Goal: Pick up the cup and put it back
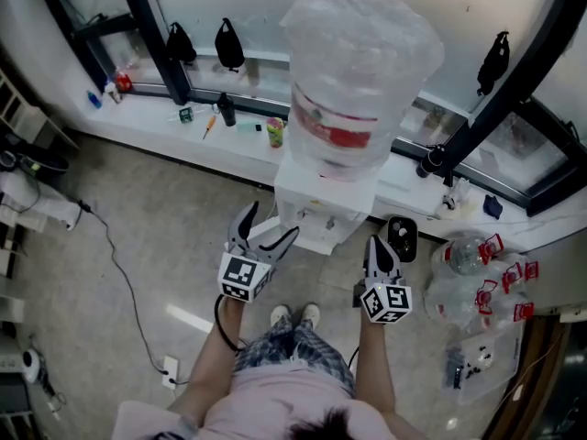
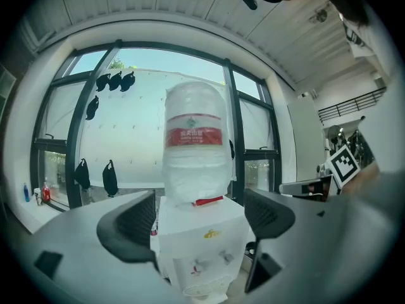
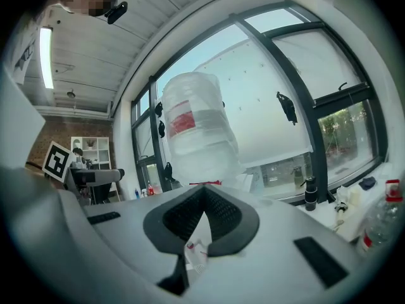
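A white water dispenser with a large clear bottle on top stands straight ahead of me. My left gripper is open and empty, its jaws spread just in front of the dispenser's left side. In the left gripper view the dispenser and its taps show between the open fingers. My right gripper is shut with nothing in it, low at the dispenser's right. Its closed tips sit under the bottle. I cannot make out a cup at the dispenser. A small green and pink container stands on the sill.
The window sill behind the dispenser carries several small items. A black bin stands right of the dispenser, and a pile of empty plastic bottles lies further right. A cable runs over the floor to a socket strip.
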Demonstrator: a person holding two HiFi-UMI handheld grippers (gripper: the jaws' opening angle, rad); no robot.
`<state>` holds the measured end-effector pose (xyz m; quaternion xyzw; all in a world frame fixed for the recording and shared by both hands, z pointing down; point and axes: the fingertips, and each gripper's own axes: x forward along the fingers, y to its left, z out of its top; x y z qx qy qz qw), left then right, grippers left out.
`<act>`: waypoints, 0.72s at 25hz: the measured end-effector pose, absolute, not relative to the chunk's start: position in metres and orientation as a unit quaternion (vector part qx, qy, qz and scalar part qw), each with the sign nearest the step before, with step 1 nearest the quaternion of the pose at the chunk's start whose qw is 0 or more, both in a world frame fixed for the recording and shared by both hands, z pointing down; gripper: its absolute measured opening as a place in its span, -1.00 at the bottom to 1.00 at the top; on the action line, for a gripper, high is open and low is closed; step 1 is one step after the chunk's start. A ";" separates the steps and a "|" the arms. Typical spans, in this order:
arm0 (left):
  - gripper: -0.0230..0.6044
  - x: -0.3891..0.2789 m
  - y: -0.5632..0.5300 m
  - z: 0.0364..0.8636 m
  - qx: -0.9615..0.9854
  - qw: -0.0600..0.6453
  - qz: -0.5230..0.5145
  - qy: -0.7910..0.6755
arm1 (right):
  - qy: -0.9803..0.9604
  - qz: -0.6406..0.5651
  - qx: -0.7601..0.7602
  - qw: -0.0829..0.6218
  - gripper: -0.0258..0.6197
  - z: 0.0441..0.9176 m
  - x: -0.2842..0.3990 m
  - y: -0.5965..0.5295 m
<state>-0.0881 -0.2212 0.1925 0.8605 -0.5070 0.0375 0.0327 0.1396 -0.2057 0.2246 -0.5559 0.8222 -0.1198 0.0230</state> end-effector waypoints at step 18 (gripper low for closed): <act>0.41 -0.072 -0.252 0.289 0.871 0.038 0.065 -0.486 | 0.831 -0.112 -0.545 0.002 -0.89 0.311 0.129 -0.229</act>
